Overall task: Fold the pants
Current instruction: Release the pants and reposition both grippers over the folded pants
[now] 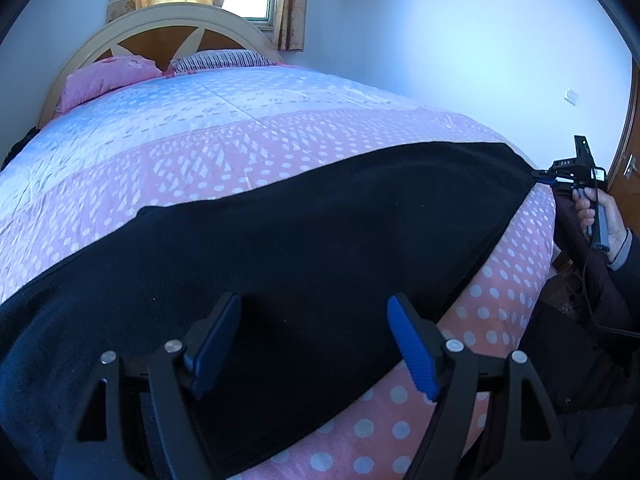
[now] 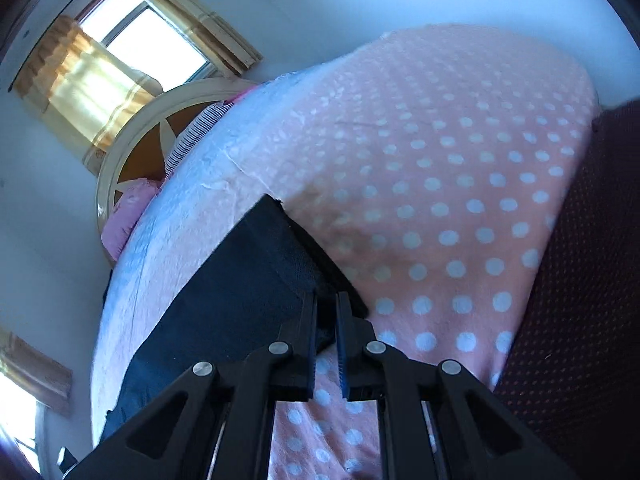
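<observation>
Polka-dot bed point(image 1: 400, 416) underneath; right gripper point(image 2: 326, 308) clamps the pants point(image 1: 280, 248) corner, left gripper point(image 1: 314, 320) fingers spread: keep tension, grab edge squarely.

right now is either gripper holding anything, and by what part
The right gripper is shut on the black pants at an end corner. The left gripper is open, holding nothing.
</observation>
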`<state>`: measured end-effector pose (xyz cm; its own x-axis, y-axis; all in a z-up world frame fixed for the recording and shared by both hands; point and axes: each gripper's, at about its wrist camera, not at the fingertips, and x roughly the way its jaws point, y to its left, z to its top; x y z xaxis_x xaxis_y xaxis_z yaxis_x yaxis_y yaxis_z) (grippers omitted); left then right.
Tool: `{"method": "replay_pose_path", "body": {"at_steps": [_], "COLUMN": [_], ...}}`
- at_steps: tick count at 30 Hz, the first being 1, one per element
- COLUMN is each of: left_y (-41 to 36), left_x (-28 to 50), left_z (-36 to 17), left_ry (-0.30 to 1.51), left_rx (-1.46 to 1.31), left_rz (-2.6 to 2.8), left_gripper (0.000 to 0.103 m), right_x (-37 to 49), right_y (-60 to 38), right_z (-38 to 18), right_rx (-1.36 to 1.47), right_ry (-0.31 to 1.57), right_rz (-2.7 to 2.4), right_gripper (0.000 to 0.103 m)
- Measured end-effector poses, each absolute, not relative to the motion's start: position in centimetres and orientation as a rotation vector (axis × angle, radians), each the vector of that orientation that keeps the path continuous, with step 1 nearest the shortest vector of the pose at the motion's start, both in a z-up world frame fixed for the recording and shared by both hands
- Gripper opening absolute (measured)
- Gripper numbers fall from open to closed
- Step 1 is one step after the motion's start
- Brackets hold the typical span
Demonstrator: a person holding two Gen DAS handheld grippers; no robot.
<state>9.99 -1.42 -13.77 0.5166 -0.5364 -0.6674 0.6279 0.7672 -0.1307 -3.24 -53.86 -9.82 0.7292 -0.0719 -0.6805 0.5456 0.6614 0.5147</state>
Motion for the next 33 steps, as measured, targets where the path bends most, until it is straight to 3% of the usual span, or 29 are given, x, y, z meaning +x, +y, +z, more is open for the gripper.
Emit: {"method": "replay_pose_path", "body": {"at_steps": [4, 6, 7, 14, 24, 33], "left_y": [-1.3, -1.1, -1.0, -1.5, -6.0, -2.9], "left_x": [9.9, 9.4, 9.3, 10.0, 8.6, 7.5], "left_z": [-13.5, -13.1, -12.9, -11.8, -13.9, -12.3], "left_ry": [0.750, 0.730, 0.718, 0.676, 0.768, 0.699], "left_rx": [0.127, 0.138, 0.143, 0.116, 0.329, 0.330], "left_rz": [-0.701, -0.701, -0.697, -0.676, -0.712, -0.674], "left_gripper": [0.078, 0.078, 0.078, 0.078, 0.082, 0.083], "right_x": [-2.7, -2.8, -2.9, 0.6, 5.2, 4.7], "right_y": [-53.2, -52.7, -52.3, -43.7, -33.7, -29.7], "right_z": [-9.6, -8.7, -7.9, -3.2, -9.5, -6.4], "right_rx": [0.724, 0.674, 0.629, 0.415, 0.238, 0.103], "right_ry": [0.721, 0.712, 0.695, 0.621, 0.939, 0.885], "right_rz": [-0.410, -0.493, -0.530, -0.286, 0.010, 0.065], "right_gripper": [0.012, 0.033, 0.035, 0.035, 0.036, 0.036]}}
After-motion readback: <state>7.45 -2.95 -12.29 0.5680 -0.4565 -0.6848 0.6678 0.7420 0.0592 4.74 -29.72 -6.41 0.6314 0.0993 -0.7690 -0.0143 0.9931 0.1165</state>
